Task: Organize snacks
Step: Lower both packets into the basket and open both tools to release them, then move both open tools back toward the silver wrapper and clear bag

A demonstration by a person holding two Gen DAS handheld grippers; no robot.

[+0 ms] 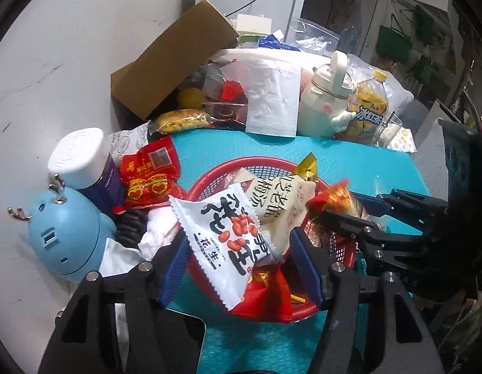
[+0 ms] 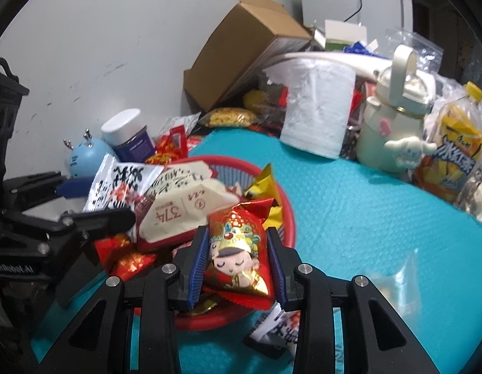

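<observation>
A red mesh basket (image 1: pixel 216 180) (image 2: pixel 288 218) sits on the teal mat, piled with snack packets. My left gripper (image 1: pixel 241 246) hovers over its near side, open. A white peanut packet (image 1: pixel 222 237) (image 2: pixel 116 184) lies loose between its blue pads, resting on a beige packet (image 1: pixel 272 199) (image 2: pixel 184 208). My right gripper (image 2: pixel 237 233) is shut on a red packet with a cartoon figure (image 2: pixel 237 258), held just above the basket's near rim. In the left wrist view the right gripper (image 1: pixel 356 207) comes in from the right with that red-gold packet (image 1: pixel 337 196).
Outside the basket: a red packet (image 1: pixel 150 174), a white-capped jar (image 1: pixel 81 159), a blue round gadget (image 1: pixel 66 237), another white packet (image 2: pixel 278 327) by the near edge. Behind stand a cardboard box (image 1: pixel 172 59), a white pouch (image 1: pixel 272 99), a cream bottle (image 2: pixel 393 118) and an iced-tea bottle (image 2: pixel 459 152).
</observation>
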